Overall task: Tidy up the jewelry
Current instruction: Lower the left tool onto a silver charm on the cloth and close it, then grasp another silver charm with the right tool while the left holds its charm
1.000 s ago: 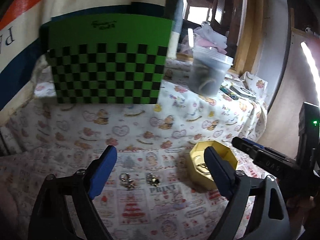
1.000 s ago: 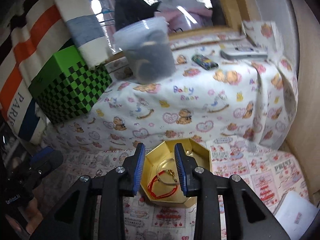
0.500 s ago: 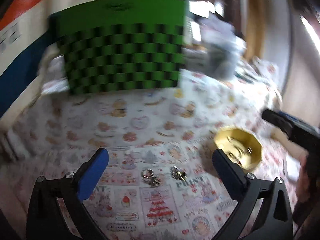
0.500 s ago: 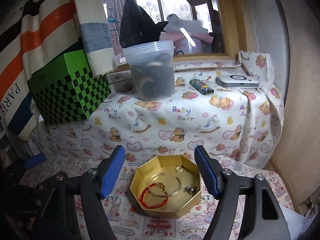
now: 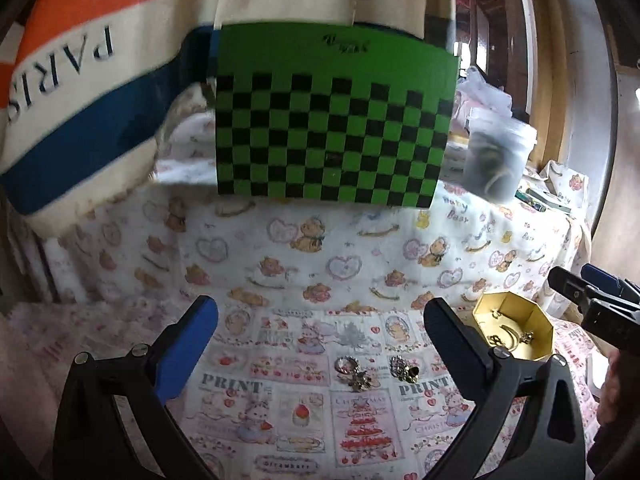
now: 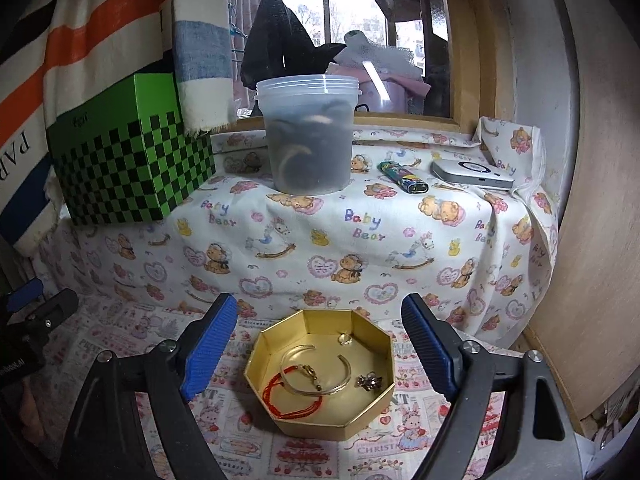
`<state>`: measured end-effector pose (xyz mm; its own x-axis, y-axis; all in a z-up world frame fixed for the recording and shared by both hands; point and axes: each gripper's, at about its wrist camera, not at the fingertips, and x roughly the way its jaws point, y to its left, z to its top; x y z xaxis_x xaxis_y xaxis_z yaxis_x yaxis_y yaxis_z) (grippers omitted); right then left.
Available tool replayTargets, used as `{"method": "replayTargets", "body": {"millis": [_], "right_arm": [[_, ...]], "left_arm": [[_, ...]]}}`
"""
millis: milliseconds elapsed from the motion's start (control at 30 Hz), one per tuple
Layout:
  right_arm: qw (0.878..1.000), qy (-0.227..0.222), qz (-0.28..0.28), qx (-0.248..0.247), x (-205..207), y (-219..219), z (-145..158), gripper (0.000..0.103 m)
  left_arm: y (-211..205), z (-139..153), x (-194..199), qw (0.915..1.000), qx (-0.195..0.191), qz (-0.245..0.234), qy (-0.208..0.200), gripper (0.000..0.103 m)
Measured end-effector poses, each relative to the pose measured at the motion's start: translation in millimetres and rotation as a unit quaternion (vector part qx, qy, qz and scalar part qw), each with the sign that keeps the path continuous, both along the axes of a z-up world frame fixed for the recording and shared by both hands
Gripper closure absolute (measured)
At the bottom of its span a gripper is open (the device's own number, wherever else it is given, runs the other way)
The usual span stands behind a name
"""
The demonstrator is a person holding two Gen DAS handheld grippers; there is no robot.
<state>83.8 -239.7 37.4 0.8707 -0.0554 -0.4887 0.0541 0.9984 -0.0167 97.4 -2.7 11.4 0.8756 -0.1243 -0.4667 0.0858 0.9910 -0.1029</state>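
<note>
Right wrist view: spread over a raised ledge and down to the lower surface, a printed cloth (image 6: 320,248) with bears and hearts. On the ledge, one green-and-black checkered box (image 6: 132,168) at far left, one lidded translucent tub (image 6: 308,136) in the middle, then one lighter (image 6: 404,178) and one flat silver device (image 6: 472,174) to the right. Nearer, on the lower cloth, one gold octagonal tin (image 6: 280,392), open-topped. Inside the tin, counted: one thin gold bangle (image 6: 344,376), one red cord bracelet (image 6: 280,398), one small ornate charm piece (image 6: 370,382) and one small ring (image 6: 344,338) at the far wall. Right gripper (image 6: 320,354) spread wide after just opening further, blue pads flanking the tin on left and right, touching nothing, nothing gripped.

Left wrist view: same box (image 5: 332,120) far ahead, tin (image 5: 516,320) at right, just beyond the right pad. Two loose jewelry pieces (image 5: 376,370) lay side by side on the cloth, small, metallic, gold and silver toned, detail too fine to tell. Left gripper (image 5: 320,344) at full spread, empty; both pieces lay between the pads, closer to the right one, untouched.
</note>
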Motion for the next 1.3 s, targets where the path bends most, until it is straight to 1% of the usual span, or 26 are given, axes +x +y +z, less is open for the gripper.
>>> {"method": "replayTargets", "body": {"millis": [33,100,133,167,267,300,367,400,433,467,600,667,733,867,1000,1033,1067,1100,1167,1300], "right_arm": [[1.000,-0.001,0.007,-0.004,0,2,0,0.017],[1.000,-0.001,0.014,-0.006,-1,4,0,0.017],[1.000,-0.001,0.018,-0.004,-1,5,0,0.017],[1.000,0.000,0.025,0.001,-2,6,-1,0.017],[1.000,0.008,0.027,0.007,0,6,-3,0.017],[1.000,0.011,0.026,0.009,1,6,-4,0.017],[0.999,0.020,0.026,0.013,3,4,-6,0.017],[0.999,0.025,0.027,0.017,4,4,-7,0.017],[0.999,0.031,0.030,0.021,5,3,-8,0.017],[0.998,0.038,0.034,0.024,6,3,-9,0.017],[0.998,0.048,0.039,0.019,7,6,-11,0.017],[0.998,0.054,0.040,0.013,9,8,-13,0.017],[0.997,0.057,0.043,0.012,9,9,-13,0.017],[0.996,0.063,0.053,0.025,10,9,-14,0.017],[0.996,0.069,0.055,0.033,12,8,-16,0.017],[0.996,0.069,0.054,0.031,12,9,-17,0.017],[0.996,0.069,0.054,0.030,11,9,-17,0.017],[0.996,0.069,0.055,0.030,11,10,-17,0.017],[0.995,0.070,0.060,0.033,11,11,-17,0.017],[0.992,0.068,0.089,0.052,8,16,-15,0.017]], "left_arm": [[0,-3,2,1.0000,0.003,0.000,0.007,0.001],[-3,-10,9,0.9993,0.023,0.005,0.030,0.003],[-5,-15,12,0.9987,0.031,0.007,0.039,0.011],[-7,-19,15,0.9983,0.035,0.006,0.047,0.016],[-11,-30,23,0.9964,0.029,-0.016,0.078,0.041],[-13,-33,25,0.9956,0.022,-0.027,0.087,0.045],[-17,-38,29,0.9937,0.013,-0.043,0.102,0.058],[-19,-40,30,0.9927,0.010,-0.049,0.109,0.062],[-21,-42,33,0.9914,0.009,-0.054,0.119,0.072],[-23,-44,36,0.9901,0.008,-0.058,0.127,0.078],[-27,-52,40,0.9841,-0.015,-0.078,0.158,0.078],[-31,-55,39,0.9813,-0.022,-0.093,0.167,0.078],[-36,-57,38,0.9800,-0.021,-0.101,0.171,0.078],[-45,-63,41,0.9806,0.004,-0.087,0.176,0.078],[-45,-75,50,0.9749,-0.006,-0.090,0.203,0.078],[-46,-77,51,0.9737,-0.008,-0.091,0.208,0.079],[-47,-78,52,0.9732,-0.006,-0.093,0.211,0.086],[-48,-78,52,0.9734,-0.001,-0.092,0.210,0.089],[-46,-74,49,0.9756,0.001,-0.087,0.201,0.089],[-35,-50,36,0.9820,-0.032,-0.082,0.167,0.089]]}}
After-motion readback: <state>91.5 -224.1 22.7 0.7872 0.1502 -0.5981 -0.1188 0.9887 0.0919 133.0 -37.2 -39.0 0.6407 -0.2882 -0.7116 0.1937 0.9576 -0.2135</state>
